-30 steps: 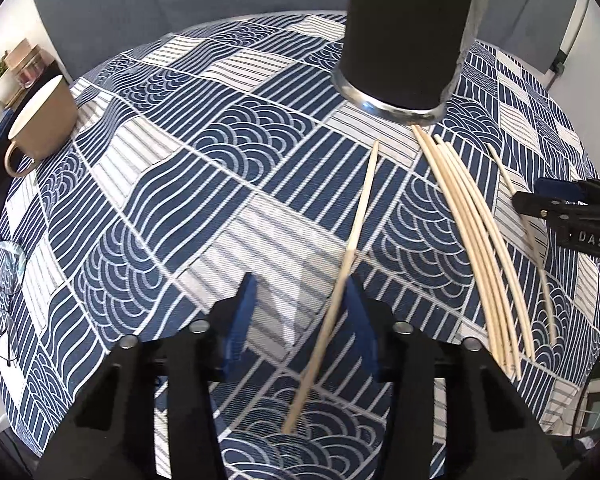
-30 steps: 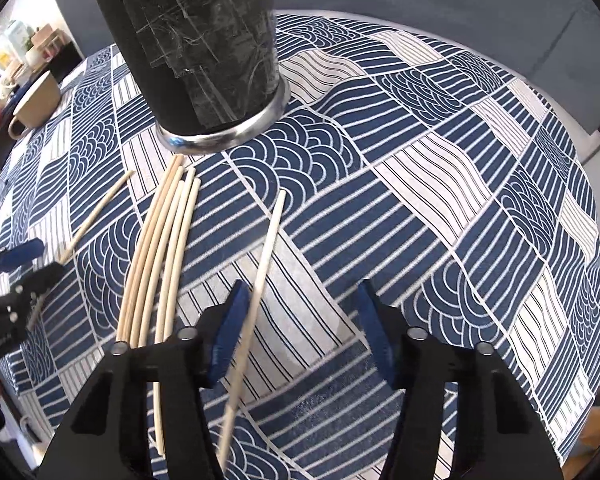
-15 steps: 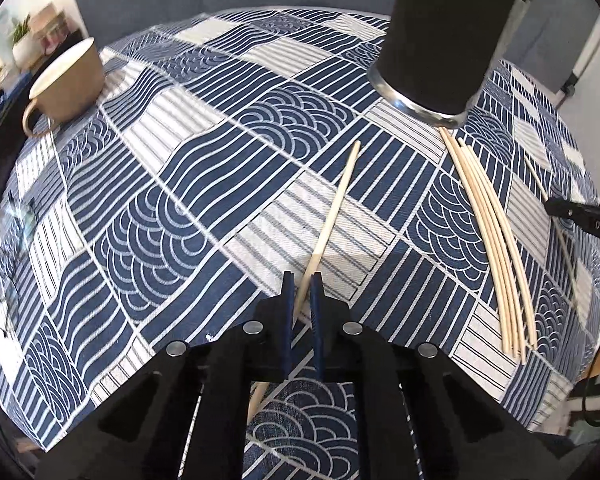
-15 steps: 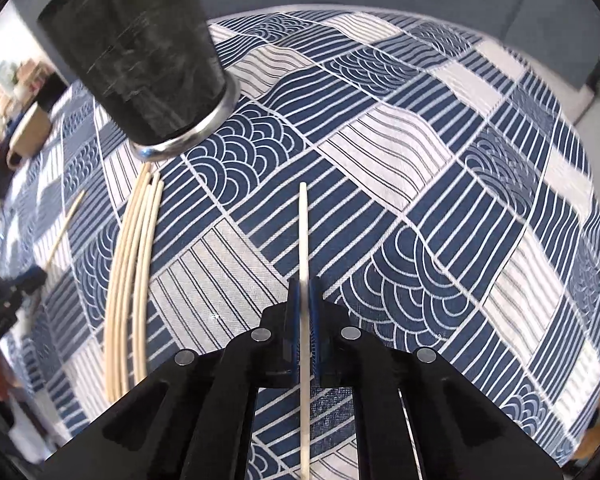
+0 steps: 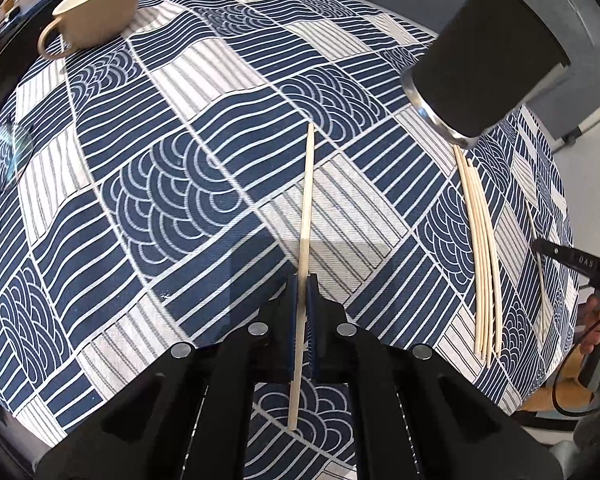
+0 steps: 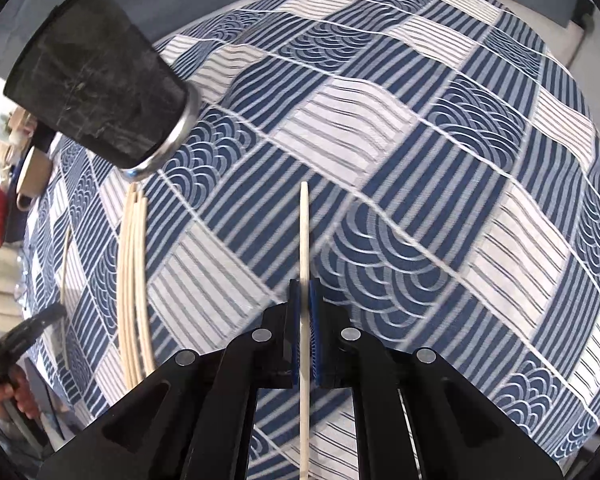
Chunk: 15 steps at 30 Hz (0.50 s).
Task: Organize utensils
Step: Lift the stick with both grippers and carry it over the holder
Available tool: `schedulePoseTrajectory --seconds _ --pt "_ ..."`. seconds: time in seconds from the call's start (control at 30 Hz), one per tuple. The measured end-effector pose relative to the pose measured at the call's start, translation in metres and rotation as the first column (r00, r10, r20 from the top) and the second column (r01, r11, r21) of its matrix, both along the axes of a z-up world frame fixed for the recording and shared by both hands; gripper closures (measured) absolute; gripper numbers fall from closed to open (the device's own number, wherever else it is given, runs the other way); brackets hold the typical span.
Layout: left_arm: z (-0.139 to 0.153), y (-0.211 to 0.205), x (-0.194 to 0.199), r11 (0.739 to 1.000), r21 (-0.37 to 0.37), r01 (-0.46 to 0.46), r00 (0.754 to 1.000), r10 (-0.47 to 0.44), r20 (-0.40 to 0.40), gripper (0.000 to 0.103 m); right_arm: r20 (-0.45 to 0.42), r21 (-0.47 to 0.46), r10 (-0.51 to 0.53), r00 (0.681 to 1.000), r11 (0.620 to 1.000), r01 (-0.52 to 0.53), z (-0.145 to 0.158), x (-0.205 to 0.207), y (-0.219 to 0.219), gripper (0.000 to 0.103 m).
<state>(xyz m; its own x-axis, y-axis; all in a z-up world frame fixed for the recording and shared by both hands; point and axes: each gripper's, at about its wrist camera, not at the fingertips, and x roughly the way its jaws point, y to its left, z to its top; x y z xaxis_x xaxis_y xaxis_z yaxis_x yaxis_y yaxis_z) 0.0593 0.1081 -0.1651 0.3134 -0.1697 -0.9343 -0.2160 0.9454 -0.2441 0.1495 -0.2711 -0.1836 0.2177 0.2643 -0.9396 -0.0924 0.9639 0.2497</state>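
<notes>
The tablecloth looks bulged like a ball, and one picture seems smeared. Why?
Left wrist view: the fisheye lens curves the flat tablecloth into a dome; its pattern is sharp. Right wrist view: same bulge, but the tablecloth is motion-blurred, while the chopstick stays crisp.

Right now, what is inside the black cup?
The black cup shows only its outer wall and metal base rim; its inside is hidden. Something pale peeks at its far rim, unidentifiable.

We see matte black gripper [image 5: 305, 280] arms with round silver screws behind blue ribbed pads [image 6: 317, 320]; white "DAS" lettering marks the other gripper [image 5: 540, 245].
</notes>
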Motion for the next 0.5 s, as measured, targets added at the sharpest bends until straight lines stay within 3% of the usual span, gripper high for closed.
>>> schedulePoseTrajectory --seconds 0.23,0.5 --pt "0.013 0.015 0.0 0.998 -0.013 -0.055 0.998 0.056 0.029 0.098 0.044 0.032 -0.065 0.997 0.997 0.064 0.02 0.003 -0.03 0.099" --pt "0.06 0.018 0.028 0.998 0.019 -0.058 0.988 0.054 0.148 0.098 0.149 0.078 -0.06 0.987 0.996 0.049 0.063 0.02 -0.034 0.098"
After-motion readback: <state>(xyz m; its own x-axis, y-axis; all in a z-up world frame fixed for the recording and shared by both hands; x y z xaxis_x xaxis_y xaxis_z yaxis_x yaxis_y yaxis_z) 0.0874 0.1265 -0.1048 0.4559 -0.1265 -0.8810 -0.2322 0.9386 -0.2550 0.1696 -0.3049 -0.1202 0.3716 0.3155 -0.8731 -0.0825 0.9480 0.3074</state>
